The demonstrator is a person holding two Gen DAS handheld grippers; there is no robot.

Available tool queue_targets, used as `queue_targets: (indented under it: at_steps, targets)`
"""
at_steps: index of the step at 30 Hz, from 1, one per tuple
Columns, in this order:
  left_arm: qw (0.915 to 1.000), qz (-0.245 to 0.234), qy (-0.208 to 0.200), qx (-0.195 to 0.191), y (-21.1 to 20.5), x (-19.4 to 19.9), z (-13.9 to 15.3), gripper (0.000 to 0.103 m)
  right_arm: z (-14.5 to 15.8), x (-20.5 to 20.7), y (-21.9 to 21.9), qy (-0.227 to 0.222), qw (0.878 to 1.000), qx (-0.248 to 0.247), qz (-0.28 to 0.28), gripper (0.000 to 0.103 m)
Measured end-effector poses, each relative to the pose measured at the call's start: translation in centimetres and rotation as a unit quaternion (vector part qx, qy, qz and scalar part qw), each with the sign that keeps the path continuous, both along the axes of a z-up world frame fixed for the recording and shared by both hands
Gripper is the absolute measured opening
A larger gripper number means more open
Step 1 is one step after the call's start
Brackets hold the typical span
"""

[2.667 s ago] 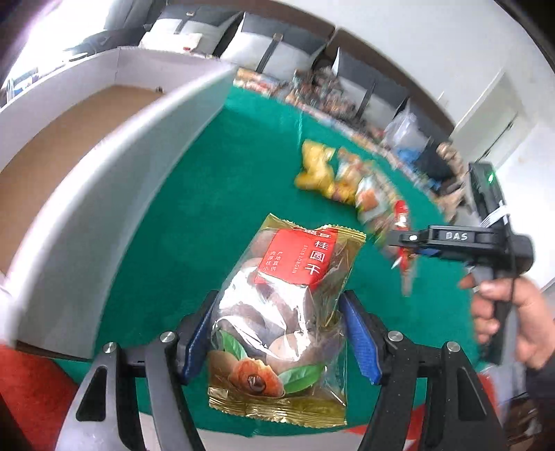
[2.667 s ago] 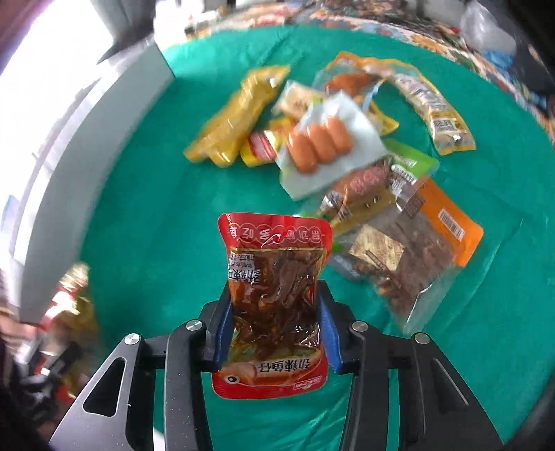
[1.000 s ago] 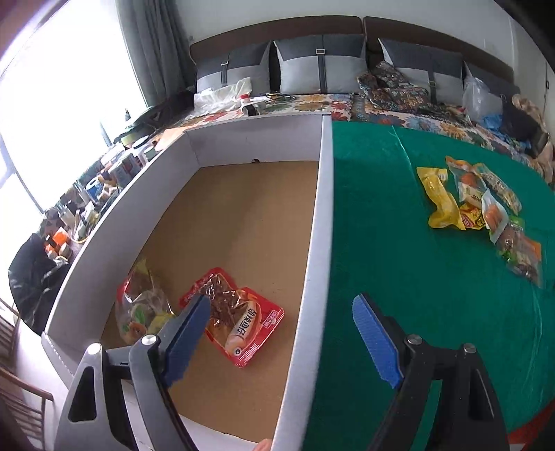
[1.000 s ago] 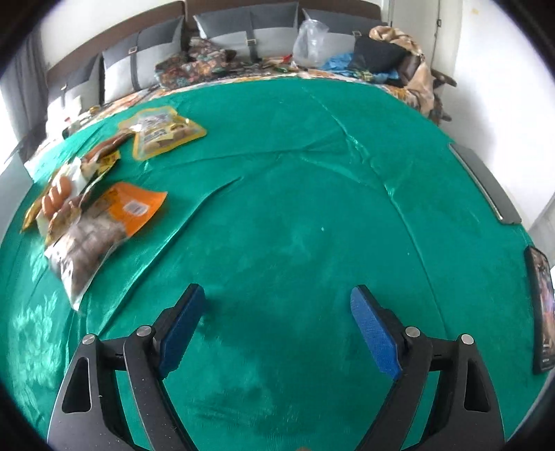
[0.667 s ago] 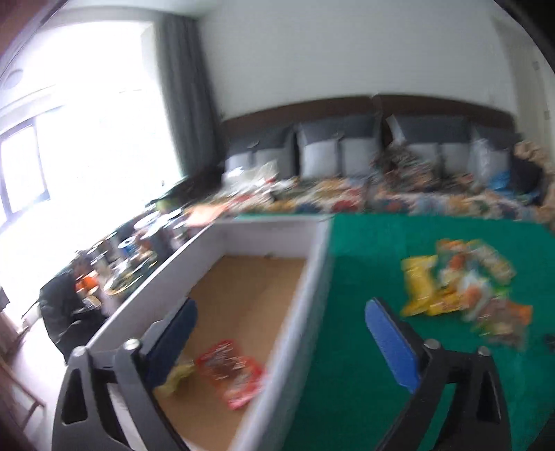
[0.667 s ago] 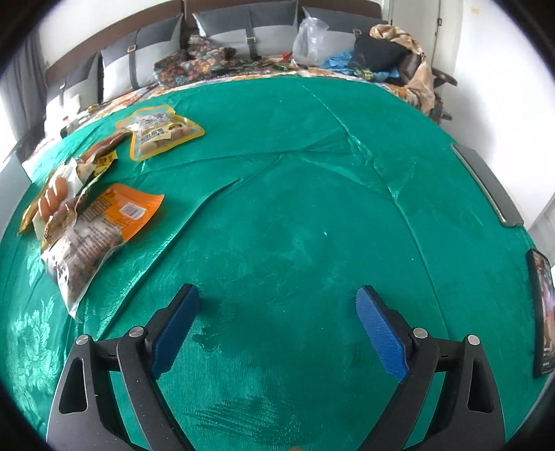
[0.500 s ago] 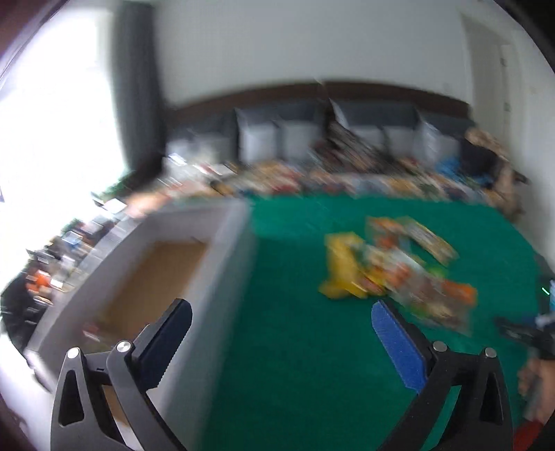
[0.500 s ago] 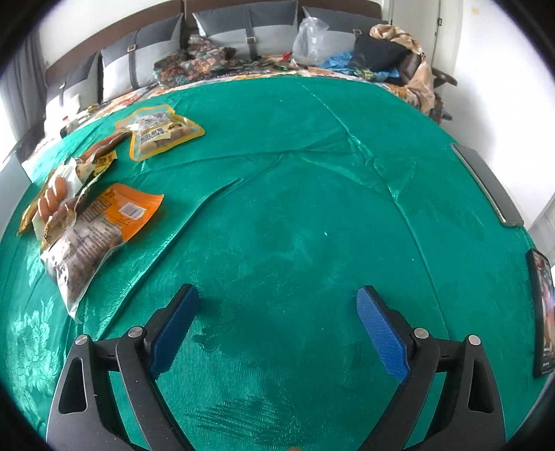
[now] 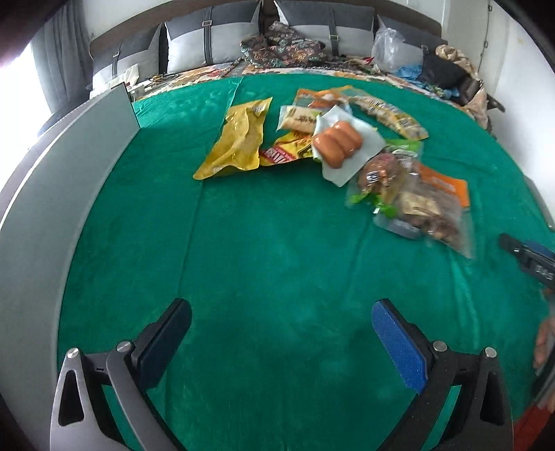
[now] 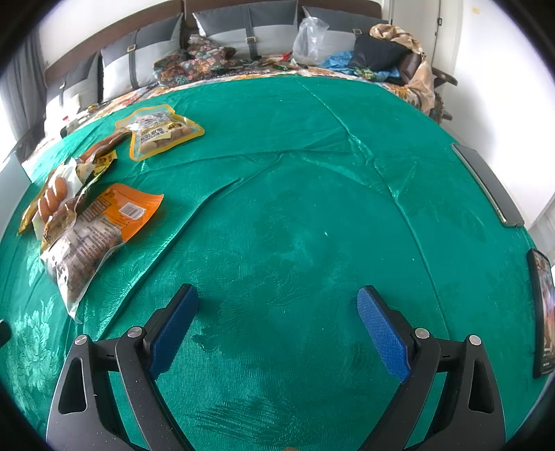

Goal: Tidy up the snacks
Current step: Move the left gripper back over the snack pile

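Note:
A heap of snack packets lies on the green cloth: a yellow bag, a white sausage pack, a clear and orange packet. My left gripper stands open over bare cloth, well short of the heap, nothing between its blue pads. The white box wall runs along its left. My right gripper is open over bare cloth too. The orange packet, sausage pack and a yellow-rimmed pouch lie to its far left.
Grey cushions and patterned bedding line the far edge. A dark flat bar and a phone-like device lie at the right edge of the cloth. The other gripper's tip and a hand show at the left view's right edge.
My left gripper swung from above the white box, where two packets lie, rightward and down over the green cloth, its jaws widening. The right gripper kept its place and opened slightly wider.

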State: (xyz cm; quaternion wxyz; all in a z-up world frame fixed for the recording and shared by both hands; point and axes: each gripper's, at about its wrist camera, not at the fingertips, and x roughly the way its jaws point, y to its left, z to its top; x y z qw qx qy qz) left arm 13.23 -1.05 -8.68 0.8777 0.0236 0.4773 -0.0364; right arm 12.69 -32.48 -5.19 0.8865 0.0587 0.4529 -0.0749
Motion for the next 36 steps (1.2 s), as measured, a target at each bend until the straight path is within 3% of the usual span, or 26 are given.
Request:
queue_targets:
  at_steps: [4,9,36]
  targets:
    - [0.9999,-0.001,0.011,0.008,0.2,0.7,-1.3,0.103,0.0,0.0,0.0,0.000,1.000,0.000,0.000,0.095]
    - [0.9999,0.010,-0.006,-0.010,1.2,0.6,-1.8,0.103,0.0,0.0,0.0,0.000,1.000,0.000,0.000,0.095]
    - [0.9996,0.012,-0.023,-0.009,1.4,1.0,-1.7,0.103,0.0,0.0,0.0,0.000,1.000,0.001,0.001,0.096]
